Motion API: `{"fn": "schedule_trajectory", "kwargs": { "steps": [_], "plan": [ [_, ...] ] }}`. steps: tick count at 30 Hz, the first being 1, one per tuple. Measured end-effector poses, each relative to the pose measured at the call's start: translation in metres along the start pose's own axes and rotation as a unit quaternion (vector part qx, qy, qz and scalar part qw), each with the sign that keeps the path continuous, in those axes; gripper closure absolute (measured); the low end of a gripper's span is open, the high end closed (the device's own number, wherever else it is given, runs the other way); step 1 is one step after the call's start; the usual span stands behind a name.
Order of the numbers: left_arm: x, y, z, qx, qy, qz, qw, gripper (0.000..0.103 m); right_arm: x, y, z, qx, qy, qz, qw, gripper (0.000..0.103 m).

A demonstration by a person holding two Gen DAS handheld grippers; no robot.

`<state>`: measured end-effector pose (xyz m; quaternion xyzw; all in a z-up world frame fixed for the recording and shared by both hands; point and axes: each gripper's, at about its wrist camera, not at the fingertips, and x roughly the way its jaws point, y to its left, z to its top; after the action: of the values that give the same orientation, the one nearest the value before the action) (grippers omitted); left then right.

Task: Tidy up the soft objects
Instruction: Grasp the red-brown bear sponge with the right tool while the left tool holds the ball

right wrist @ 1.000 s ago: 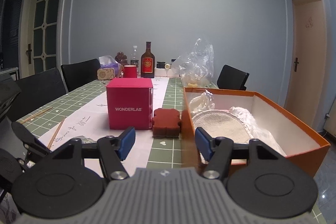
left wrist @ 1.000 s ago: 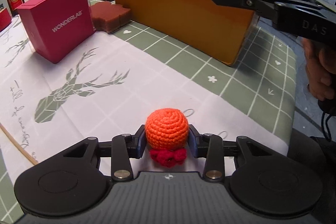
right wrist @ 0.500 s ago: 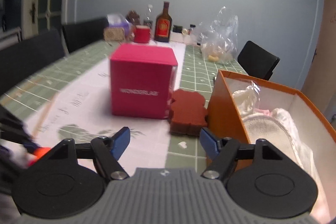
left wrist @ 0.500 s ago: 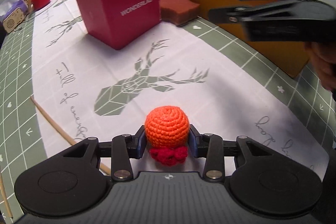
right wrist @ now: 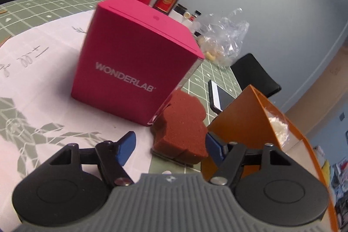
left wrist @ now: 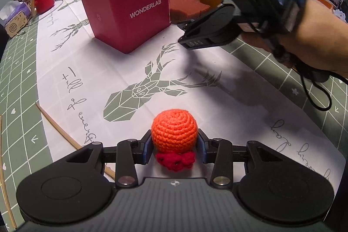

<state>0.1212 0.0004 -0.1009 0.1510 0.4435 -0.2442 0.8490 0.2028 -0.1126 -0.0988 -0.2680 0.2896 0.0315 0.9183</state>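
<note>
Since a second ago the right tongs (right wrist: 169, 146) have swung down toward the one brown sponge (right wrist: 181, 134), their jaws having just been closing slightly yet gaping wide with nothing pressed between them. From left to right on the bench (left wrist: 19, 84): one crocheted orange ball (left wrist: 174, 133) clamped between the pads of the left tongs (left wrist: 174, 148), one pink box (left wrist: 128, 12), the sponge beside it, then one orange box (right wrist: 250, 114).
</note>
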Motion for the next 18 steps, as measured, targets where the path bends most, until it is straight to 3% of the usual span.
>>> {"fn": "schedule_trajectory", "kwargs": {
  "steps": [5, 6, 15, 17, 18],
  "plan": [
    [-0.002, 0.0, -0.003, 0.004, -0.001, -0.002, 1.0, 0.054, 0.019, -0.011, -0.006, 0.017, 0.02, 0.002, 1.0, 0.034],
    [-0.002, 0.0, -0.003, 0.002, -0.001, -0.004, 1.0, 0.054, 0.023, -0.015, -0.008, 0.022, 0.023, 0.007, 0.999, 0.04],
    [0.0, 0.0, -0.002, 0.002, -0.001, -0.003, 1.0, 0.054, 0.041, -0.021, -0.006, 0.052, 0.03, 0.027, 0.998, 0.038],
    [0.0, 0.0, -0.002, 0.002, -0.002, -0.004, 1.0, 0.054, 0.044, -0.022, -0.004, 0.057, 0.037, 0.028, 0.997, 0.04],
    [0.0, 0.0, -0.002, 0.001, -0.002, -0.004, 1.0, 0.054, 0.043, -0.022, -0.004, 0.059, 0.041, 0.027, 0.997, 0.046]
  ]
}}
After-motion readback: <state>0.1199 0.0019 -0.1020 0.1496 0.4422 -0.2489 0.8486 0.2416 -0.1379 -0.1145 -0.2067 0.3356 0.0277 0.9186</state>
